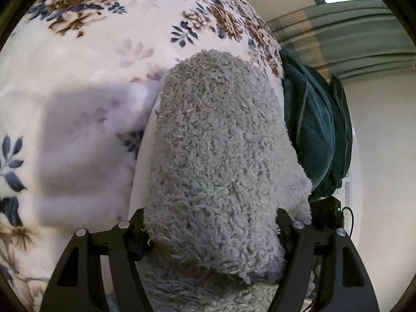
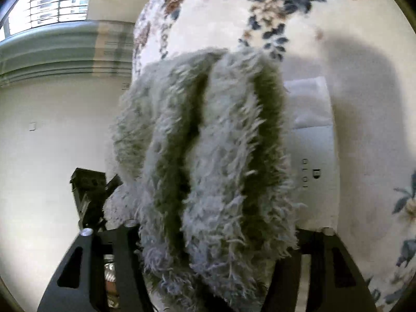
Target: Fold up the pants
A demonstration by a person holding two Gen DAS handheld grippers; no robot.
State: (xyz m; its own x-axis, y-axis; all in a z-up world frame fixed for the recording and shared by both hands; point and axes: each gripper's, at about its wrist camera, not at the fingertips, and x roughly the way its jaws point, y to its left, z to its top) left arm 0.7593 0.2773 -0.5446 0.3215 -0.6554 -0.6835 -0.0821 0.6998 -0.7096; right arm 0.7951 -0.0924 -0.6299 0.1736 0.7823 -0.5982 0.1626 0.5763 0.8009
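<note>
Pants (image 1: 215, 140) of shaggy grey fleece hung bunched between the jaws of both tools, filling the space from one finger to the other. In the left gripper (image 1: 210, 223) the fabric bulged forward in one thick roll, and the jaws stood fairly wide, clamped on it. In the right gripper (image 2: 215, 234) the pants (image 2: 208, 143) showed as several layered folds with dark creases, the jaws likewise pressed against the bundle. Beyond the fingertips lay a floral blanket (image 1: 91, 52), and a white box (image 2: 314, 156) sat just past the right jaw. A dark green cushion (image 1: 309, 119) rested beside the left gripper's right finger.
</note>
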